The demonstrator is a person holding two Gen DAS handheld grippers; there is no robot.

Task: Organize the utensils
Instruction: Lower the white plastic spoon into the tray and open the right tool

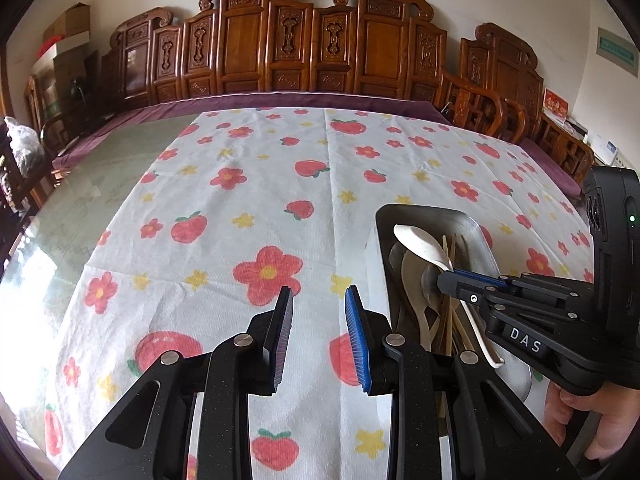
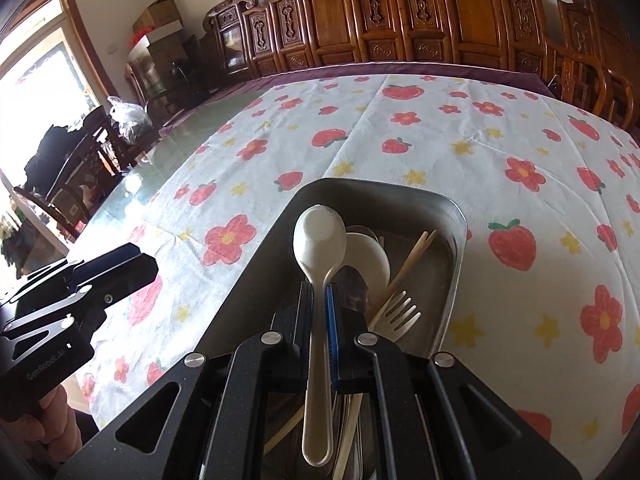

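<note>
With the right gripper [image 2: 320,300] clamped on the white spoon [image 2: 319,236] above the metal tray [image 2: 456,216], lower it gently among the other utensils before letting go (left gripper [image 1: 319,312] hangs apart, empty).

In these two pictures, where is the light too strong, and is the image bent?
Left wrist view: glare washes out the glass table top at the left edge; the wooden chairs curve from fisheye. Right wrist view: the window is blown white; the white spoon stays sharp.

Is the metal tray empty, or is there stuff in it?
Not empty. The metal tray holds a fork, chopsticks and spoons, and the right gripper has a white spoon over it.
</note>
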